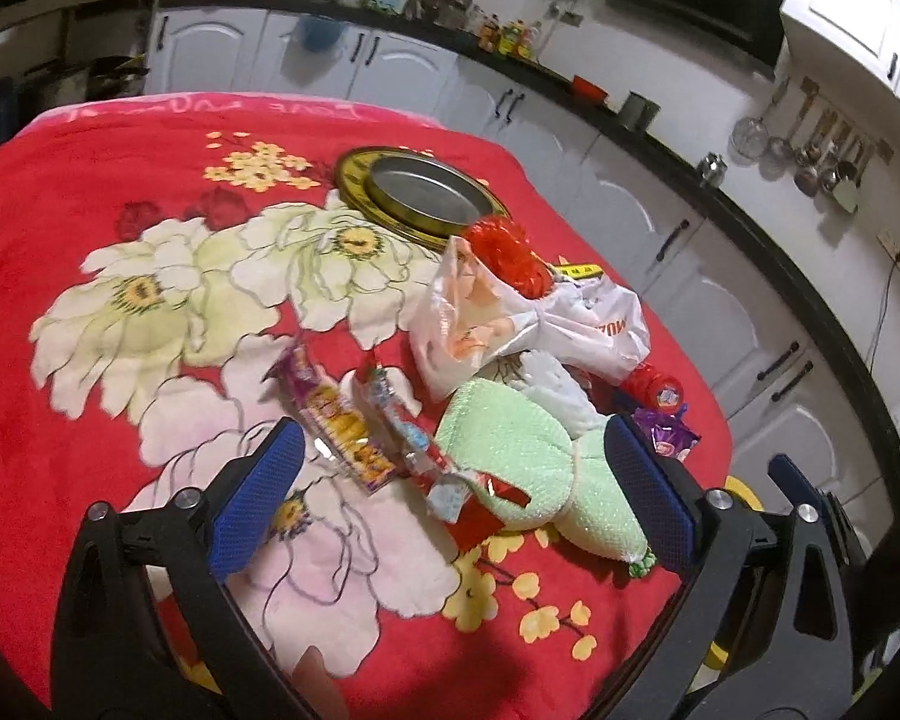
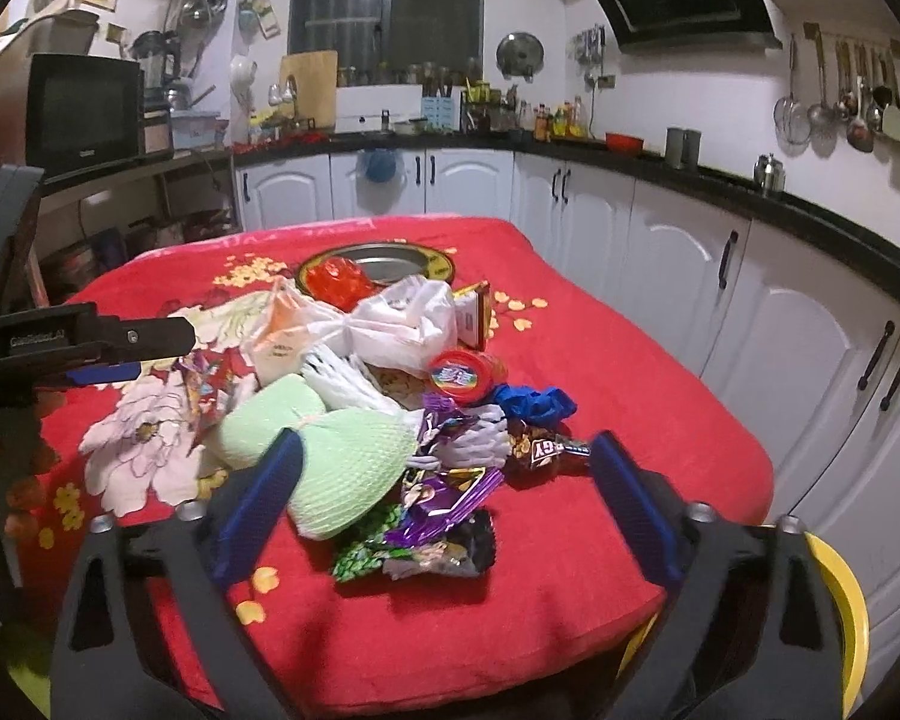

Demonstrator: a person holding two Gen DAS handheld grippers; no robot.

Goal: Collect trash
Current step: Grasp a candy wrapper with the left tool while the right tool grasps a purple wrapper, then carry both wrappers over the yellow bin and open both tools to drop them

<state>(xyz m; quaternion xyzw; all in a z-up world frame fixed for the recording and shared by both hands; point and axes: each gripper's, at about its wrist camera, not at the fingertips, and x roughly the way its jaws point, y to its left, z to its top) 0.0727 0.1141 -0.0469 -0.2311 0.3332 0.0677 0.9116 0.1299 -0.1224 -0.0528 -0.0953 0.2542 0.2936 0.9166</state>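
A heap of trash lies on the red flowered blanket [image 1: 90, 192] over the table. It holds a white plastic bag [image 1: 510, 330], a red crinkled wrapper [image 1: 510, 258], a pale green foam net [image 1: 510, 450] and long snack wrappers [image 1: 342, 426]. My left gripper [image 1: 453, 495] is open just above the blanket, with the snack wrappers and the foam net between its blue pads, which touch neither. My right gripper [image 2: 447, 504] is open over purple wrappers [image 2: 444, 498], its left pad beside the foam net [image 2: 342, 468]. A red-lidded tub [image 2: 462, 375] and a crumpled blue piece [image 2: 534, 405] lie behind.
A round metal tray with a gold rim [image 1: 420, 192] sits at the far side of the blanket. White cabinets under a black counter [image 2: 750, 192] run along the right and back. Something yellow [image 2: 840, 588] stands below the table's right corner.
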